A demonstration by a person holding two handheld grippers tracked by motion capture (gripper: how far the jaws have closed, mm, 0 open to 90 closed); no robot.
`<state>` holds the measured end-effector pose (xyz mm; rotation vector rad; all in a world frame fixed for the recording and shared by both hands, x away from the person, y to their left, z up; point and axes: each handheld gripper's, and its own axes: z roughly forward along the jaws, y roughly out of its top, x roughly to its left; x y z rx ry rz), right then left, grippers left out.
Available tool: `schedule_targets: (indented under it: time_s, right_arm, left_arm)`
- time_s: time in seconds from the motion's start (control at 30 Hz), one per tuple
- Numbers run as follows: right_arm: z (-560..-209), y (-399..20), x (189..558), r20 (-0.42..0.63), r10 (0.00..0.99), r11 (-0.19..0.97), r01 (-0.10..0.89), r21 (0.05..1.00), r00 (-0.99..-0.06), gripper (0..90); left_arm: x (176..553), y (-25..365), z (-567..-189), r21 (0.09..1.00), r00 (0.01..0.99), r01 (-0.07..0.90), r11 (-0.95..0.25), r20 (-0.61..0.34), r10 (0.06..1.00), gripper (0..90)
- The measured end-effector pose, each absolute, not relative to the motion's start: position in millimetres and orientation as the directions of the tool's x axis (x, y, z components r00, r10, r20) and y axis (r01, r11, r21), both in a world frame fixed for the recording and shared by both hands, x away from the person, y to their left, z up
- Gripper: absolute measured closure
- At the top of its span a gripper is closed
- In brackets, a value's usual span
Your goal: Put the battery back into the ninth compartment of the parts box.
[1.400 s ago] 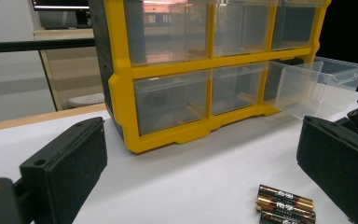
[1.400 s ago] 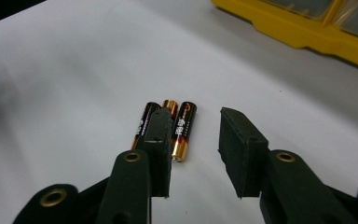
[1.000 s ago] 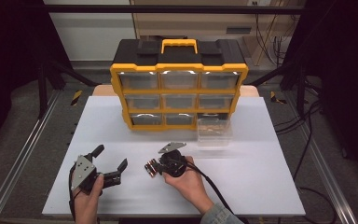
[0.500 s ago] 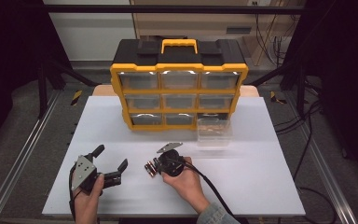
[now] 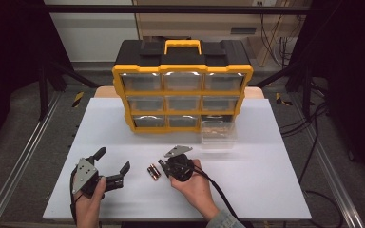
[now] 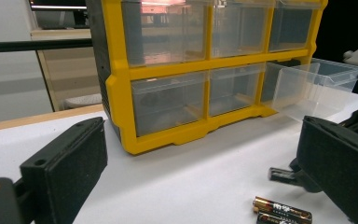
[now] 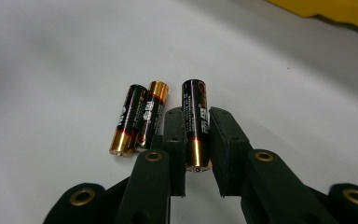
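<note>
Right gripper (image 7: 196,140): jaws have just been closing, now clamped on one battery (image 7: 195,122), centre frame.
Left gripper (image 5: 111,167): wide open, empty.
Tip: lift straight up, clear of the two loose batteries (image 7: 140,117) at its left.

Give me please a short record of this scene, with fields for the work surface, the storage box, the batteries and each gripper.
surface: white table
storage box: yellow and black drawer cabinet, at the far side of the table
removed drawer: clear drawer, out on the table by the cabinet's lower right corner
batteries: held battery; two loose batteries lying side by side
right gripper: closed on the held battery; jaws have just been closing
left gripper: open, empty
</note>
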<state>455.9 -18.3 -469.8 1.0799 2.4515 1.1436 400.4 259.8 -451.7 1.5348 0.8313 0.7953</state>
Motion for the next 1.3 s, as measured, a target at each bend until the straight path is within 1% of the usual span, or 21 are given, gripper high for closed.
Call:
schedule_targets:
  time_s: [0.13,0.33,0.43,0.7,1.0,1.2,1.3]
  right_arm:
    - [-460,-36,447,0.087,0.696,0.409,0.494,0.767,-0.713,76.7]
    - [-452,-51,443,0.087,0.695,0.394,0.479,0.785,-0.714,76.7]
    - [-442,-64,441,0.076,0.688,0.383,0.450,0.807,-0.722,76.7]
    - [-425,-94,437,0.073,0.700,0.347,0.428,0.835,-0.710,76.7]
    - [-407,-127,444,0.086,0.728,0.298,0.427,0.854,-0.680,76.7]
    - [-385,-158,452,0.087,0.758,0.254,0.415,0.873,-0.647,76.7]
    - [-380,-164,455,0.083,0.764,0.251,0.413,0.875,-0.640,76.7]
  left_arm:
    - [401,260,-452,0.993,0.515,0.077,-0.089,0.037,0.856,1.6]
    - [400,261,-452,0.993,0.511,0.080,-0.090,0.036,0.859,1.6]
    - [400,261,-452,0.993,0.511,0.081,-0.090,0.036,0.859,1.6]
    - [399,262,-452,0.992,0.506,0.082,-0.093,0.039,0.862,1.6]
    - [399,261,-453,0.991,0.504,0.086,-0.101,0.044,0.862,1.6]
    - [399,260,-453,0.991,0.509,0.086,-0.102,0.044,0.860,1.6]
    - [399,260,-453,0.991,0.508,0.087,-0.100,0.042,0.860,1.6]
